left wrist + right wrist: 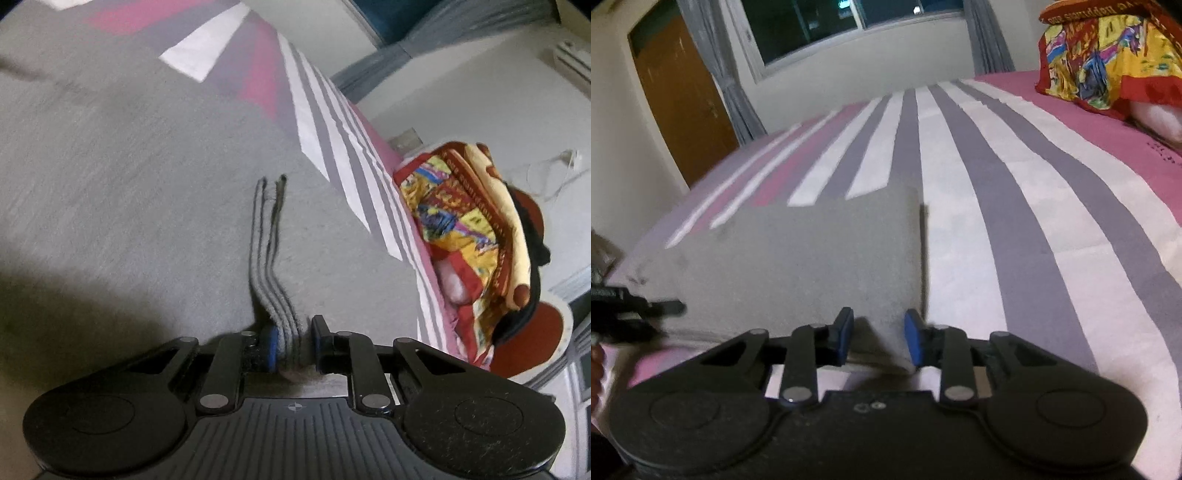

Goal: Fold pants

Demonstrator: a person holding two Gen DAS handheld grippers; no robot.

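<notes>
1. Left wrist view: the pants (129, 177) are plain grey knit fabric, spread flat and filling most of the frame. Their layered edge stands up as stacked folds (269, 258) that run away from the camera.
2. They lie on a bed whose sheet (332, 140) is striped white, grey and pink.
3. The left gripper (293, 345) has the stacked edge between its blue pads. The left pad (272, 347) touches the fabric; the right pad (317, 341) stands slightly off it. The opening is narrow, and whether it truly pinches the cloth cannot be told.
4. This gripper points low along the fabric, close to the surface.
5. Right wrist view: the pants (798, 258) show as a flat grey rectangle with a straight right edge and a squared far corner, lying on the sheet (1015, 221) on the near left part of the bed.
6. The right gripper (879, 336) stands wide apart, its blue pads (913, 338) on either side of the near right corner of the fabric, not closed on it.
7. It is aimed level across the bed. The left gripper (635, 314) shows as a dark shape at the left edge, at the near left side of the fabric.
8. A bright patterned bundle (1108, 55) sits at the far right of the bed, well apart from the pants. A window (827, 26), curtains and a brown door (683, 96) line the far wall.
</notes>
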